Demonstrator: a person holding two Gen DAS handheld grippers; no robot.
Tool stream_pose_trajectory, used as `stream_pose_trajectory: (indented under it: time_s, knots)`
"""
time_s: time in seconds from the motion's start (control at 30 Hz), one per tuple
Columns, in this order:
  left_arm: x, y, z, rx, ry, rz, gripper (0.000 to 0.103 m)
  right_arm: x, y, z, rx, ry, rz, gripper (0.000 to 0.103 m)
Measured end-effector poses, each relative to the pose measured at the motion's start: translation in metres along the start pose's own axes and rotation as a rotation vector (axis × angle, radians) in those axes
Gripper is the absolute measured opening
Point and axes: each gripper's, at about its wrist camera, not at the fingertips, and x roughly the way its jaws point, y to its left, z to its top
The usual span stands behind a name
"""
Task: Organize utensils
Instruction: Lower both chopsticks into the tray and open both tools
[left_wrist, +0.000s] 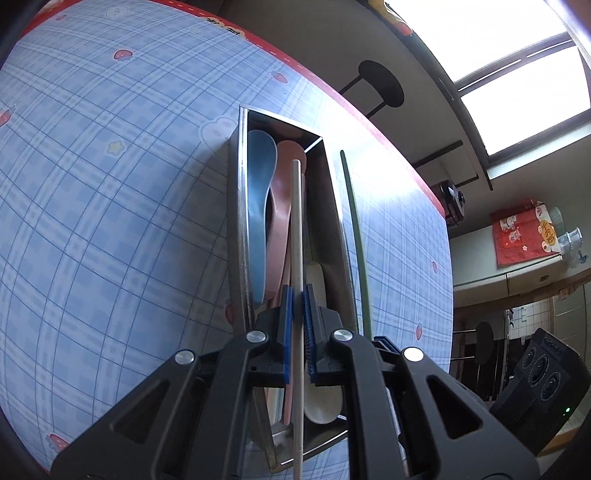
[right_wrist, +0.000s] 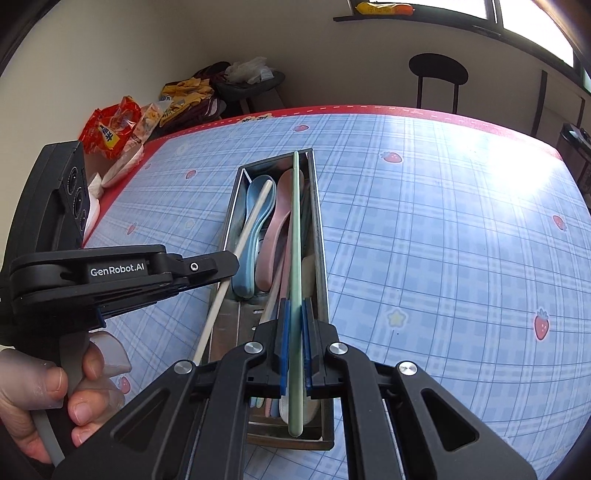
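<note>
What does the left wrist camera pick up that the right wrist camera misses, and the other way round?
Only the left wrist view shows the red wall hanging and the right gripper's black camera housing. Only the right wrist view shows the snack bags and the person's hand on the left gripper's handle. Both show the metal utensil tray with the blue spoon and pink spoon, the cream chopstick and the green chopstick.

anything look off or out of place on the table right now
Nothing spilled or damaged. The blue spoon and pink spoon lie lengthwise in the metal tray. The only loose pieces are two chopsticks above it: the left gripper holds the cream chopstick, the right gripper the green chopstick.
</note>
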Motion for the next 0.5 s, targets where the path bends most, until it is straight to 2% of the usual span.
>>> stream_pose_trajectory:
  time_s: [0.2,0.5]
  knots:
    - [0.010,0.006,0.008,-0.024,0.004,0.003,0.010,0.011,-0.005,0.000,0.023,0.029,0.004,0.007]
    - [0.020,0.006,0.008,-0.007,0.029,0.015,0.010,0.020,-0.002,0.000,0.044,0.045,0.000,0.007]
